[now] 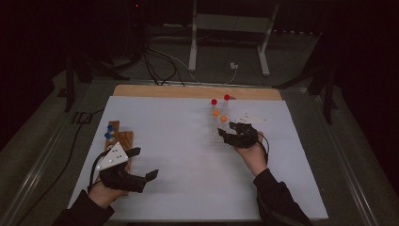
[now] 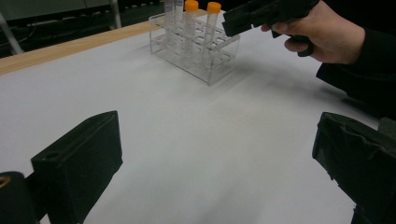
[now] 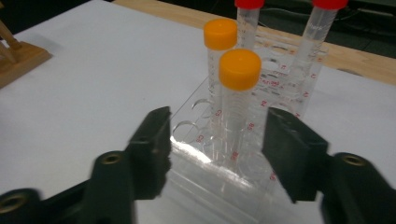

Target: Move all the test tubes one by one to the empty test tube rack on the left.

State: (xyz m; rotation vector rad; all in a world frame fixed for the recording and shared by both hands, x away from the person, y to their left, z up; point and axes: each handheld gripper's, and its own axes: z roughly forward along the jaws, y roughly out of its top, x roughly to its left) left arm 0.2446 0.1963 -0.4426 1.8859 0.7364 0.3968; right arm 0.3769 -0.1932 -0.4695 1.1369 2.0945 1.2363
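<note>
The right gripper (image 3: 215, 140) has its jaws set on either side of the nearer orange-capped tube (image 3: 238, 109), with a clear gap between each pad and the tube, so they are open around it and press on nothing. That tube stands upright in a clear plastic rack (image 3: 205, 163), at the rack's near edge. A second orange-capped tube (image 3: 218, 60) stands just behind it, and two red-capped tubes (image 3: 317, 42) stand toward the rack's far edge. Red graduation numerals run down the tube walls; they are too small to read with certainty.

In the high view the rack (image 1: 217, 134) sits on the right half of the white table (image 1: 179, 188), nearer the far edge than the near one, and the right hand (image 1: 251, 155) comes at it from the near side. A bare wooden strip (image 1: 188, 92) shows along the table's far edge.

The left gripper (image 1: 139, 165) hovers over the near left part of the table, jaws wide apart and empty. Just beyond it, by the left edge, stands a wooden block (image 1: 123, 137) with blue-capped tubes (image 1: 109, 131). The middle of the table between the two grippers lies open.
</note>
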